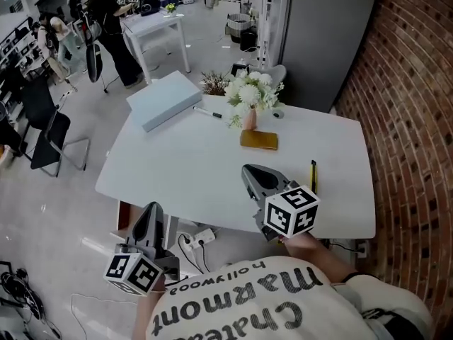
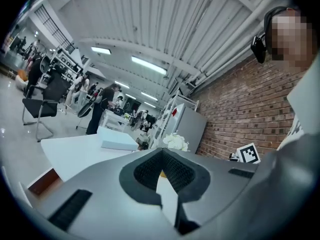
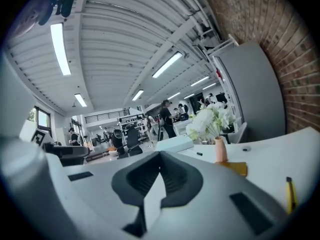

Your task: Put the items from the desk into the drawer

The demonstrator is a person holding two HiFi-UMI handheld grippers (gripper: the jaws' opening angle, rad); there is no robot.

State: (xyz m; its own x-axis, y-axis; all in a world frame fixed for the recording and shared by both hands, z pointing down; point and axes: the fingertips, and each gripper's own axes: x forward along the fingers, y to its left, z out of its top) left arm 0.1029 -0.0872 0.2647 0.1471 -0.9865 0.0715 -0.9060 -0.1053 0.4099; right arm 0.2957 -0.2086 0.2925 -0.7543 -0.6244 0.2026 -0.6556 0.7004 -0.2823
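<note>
The white desk [image 1: 177,168] carried the things to be put away. A pale blue flat box [image 1: 164,99] lay on its far left corner, its long axis running diagonally from near-left to far-right. Just beside the box's right end lay a black marker [image 1: 207,112], pointing across the desk and dipping slightly toward the right. A vase of white flowers [image 1: 249,101] stood upright at the far middle, with a small grey disc [image 1: 278,113] near it on the right. Just in front of the vase a flat yellow rectangle [image 1: 258,140] lay with its long side across the desk, nearly parallel to the near edge. Near the right edge a slim yellow-and-black tool [image 1: 313,176] lay lengthwise from near to far, well apart from the rest; whether it was a pen or a knife could not be told.

The right gripper [image 1: 253,176] hovered over the near part of the desk, aimed at the vase, its jaws pressed together with nothing between them. The left gripper [image 1: 151,214] was lower, outside the near-left edge of the desk, its jaws likewise pressed together and empty. A brown wooden part [image 1: 124,222] showed under that edge; whether it was the drawer could not be told.
</note>
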